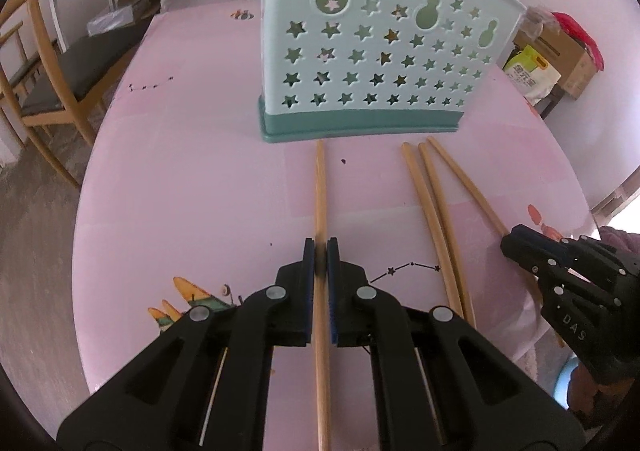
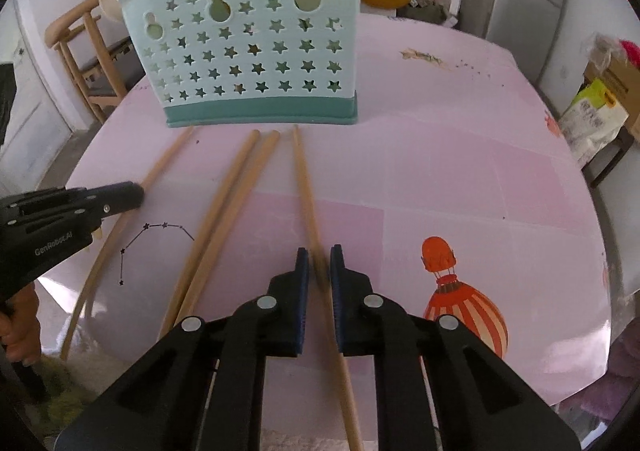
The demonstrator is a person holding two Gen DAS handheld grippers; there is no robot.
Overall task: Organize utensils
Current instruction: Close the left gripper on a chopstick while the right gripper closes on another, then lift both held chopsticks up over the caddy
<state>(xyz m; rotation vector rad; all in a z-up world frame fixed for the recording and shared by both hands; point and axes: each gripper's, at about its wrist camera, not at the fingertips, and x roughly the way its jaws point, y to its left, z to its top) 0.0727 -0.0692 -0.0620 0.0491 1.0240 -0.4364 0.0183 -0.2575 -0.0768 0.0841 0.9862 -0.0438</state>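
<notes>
Four chopsticks lie on the pink tabletop (image 1: 192,171) in front of the teal holder (image 1: 372,51), tips pointing at its base. The left gripper (image 1: 321,251) looks clamped on the left chopstick (image 1: 320,179), pads tight against both sides, gripping it a bit past the middle toward the person's end. The right gripper (image 2: 319,259) straddles the right chopstick (image 2: 304,171), which is blurred between the pads; there's a small gap on either side, so it can't be told whether it's really squeezed yet. The middle pair (image 2: 236,187) sits untouched between them, the two sticks touching along their length.

So probably the pick-up step, both hands at once. To do it well: make sure the right gripper is fully pinched before lifting, or that stick will likely roll out. Lift straight up a little, then tilt each stick upright so the end clears the holder's rim, and drop them in from above. The holder looks light, so bumping its wall could shove or tip it. Keep the right stick away from the middle pair so they don't scatter
</notes>
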